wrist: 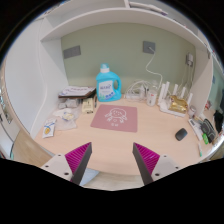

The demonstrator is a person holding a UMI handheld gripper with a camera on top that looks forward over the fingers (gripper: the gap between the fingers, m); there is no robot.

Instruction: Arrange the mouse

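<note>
Left: small white cards and papers [58,122] on the light wooden desk [150,135].
Centre: blue detergent bottle [107,84] behind a pink square mat [115,118].
Gripper [112,158]: fingers spread apart, holding nothing.
Right: small dark mouse [181,133], well beyond the right finger.

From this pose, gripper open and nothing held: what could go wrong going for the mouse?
1. The mouse lies far off to the side of the open gripper, near the table edge; a glancing contact could push it off.
2. Clutter sits close behind it, a yellow packet and small bottles; a wide swing may knock them.
3. The pink mat lies straight ahead; the fingers could snag it.
</note>
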